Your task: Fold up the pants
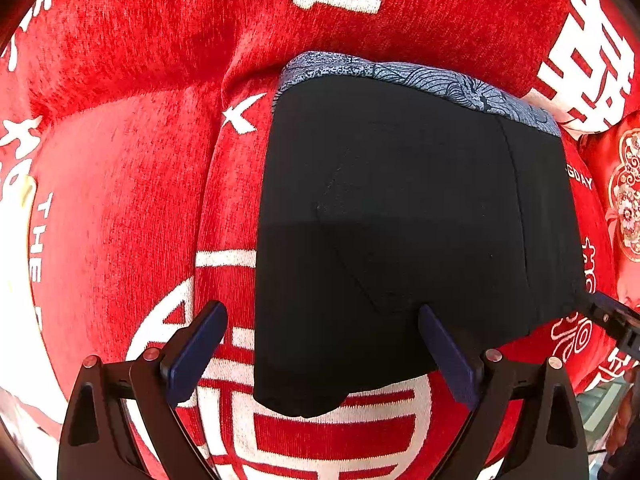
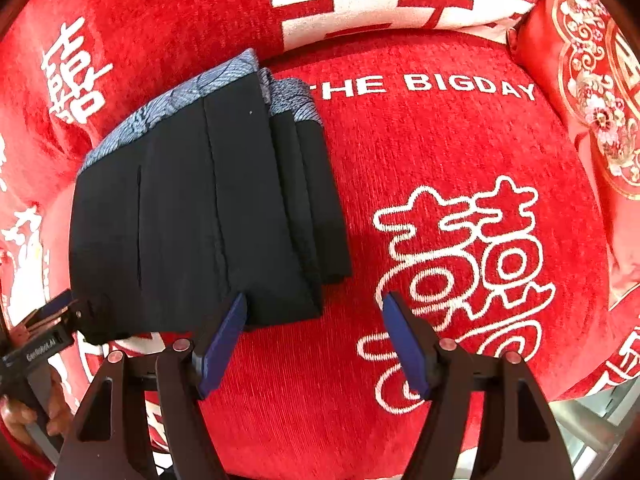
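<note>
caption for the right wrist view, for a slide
Folded black pants with a blue patterned waistband lie on a red cover; open right gripper hovers at their near corner, left gripper at the left edge.

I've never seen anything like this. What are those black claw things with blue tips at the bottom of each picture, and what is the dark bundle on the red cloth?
Each picture comes from a camera on a hand-held gripper, looking along its two fingers. One shows the left gripper, the other the right gripper. Both stand open and hold nothing. The dark bundle is a pair of black pants, folded into a compact stack with a blue patterned waistband at the far end. It lies on a red cover printed with white characters.
</note>
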